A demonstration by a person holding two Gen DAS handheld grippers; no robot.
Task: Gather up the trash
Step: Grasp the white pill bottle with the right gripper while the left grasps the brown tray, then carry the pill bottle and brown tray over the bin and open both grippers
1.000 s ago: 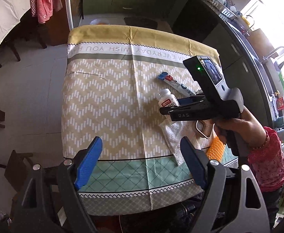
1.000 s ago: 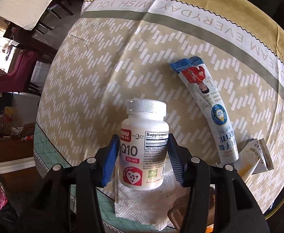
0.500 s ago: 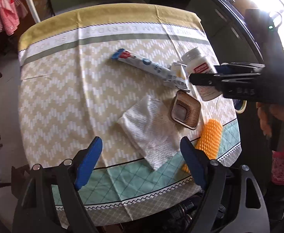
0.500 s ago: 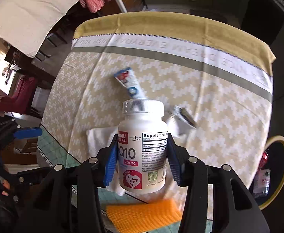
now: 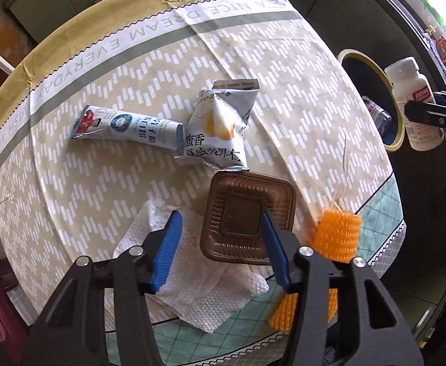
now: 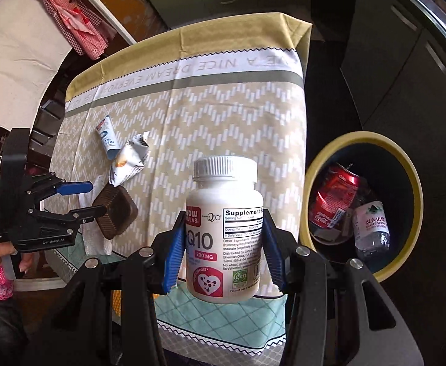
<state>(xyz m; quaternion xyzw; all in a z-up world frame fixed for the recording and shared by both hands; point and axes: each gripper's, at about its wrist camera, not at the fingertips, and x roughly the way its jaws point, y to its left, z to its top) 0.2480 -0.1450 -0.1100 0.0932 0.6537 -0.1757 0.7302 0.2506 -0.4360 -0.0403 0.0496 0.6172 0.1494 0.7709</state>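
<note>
- Kitchen setting: table draped in a beige zigzag tablecloth (image 5: 106, 201) with a mint checked border at the near edge and a yellow band with printed lettering at the far edge; dark cabinets behind.
- Left gripper (image 5: 219, 241): points down at the near part of the table; its jaws have just been closing. The right blue pad sits over the brown plastic tray (image 5: 247, 213), the left pad over the white paper towel (image 5: 198, 286); whether the pads press on the tray cannot be told.
- Orange foam net (image 5: 339, 238): lies just right of the tray, at the mint border, partly hidden by the gripper.
- Silver snack packet (image 5: 219, 134): crumpled, just beyond the tray.
- Blue-and-white sachet (image 5: 125, 128): lies left of the snack packet, its torn end touching it.
- Right gripper (image 6: 223, 244): clamped on a white supplement bottle (image 6: 224, 228), upright, cap up, held in the air off the right edge of the table.
- Trash bin (image 6: 412, 189): yellow rim, dark inside, on the floor right of the table; holds a crushed red can (image 6: 335, 198) and a clear water bottle (image 6: 372, 231).
- Far left: red checked cloth (image 6: 73, 27) hanging.
</note>
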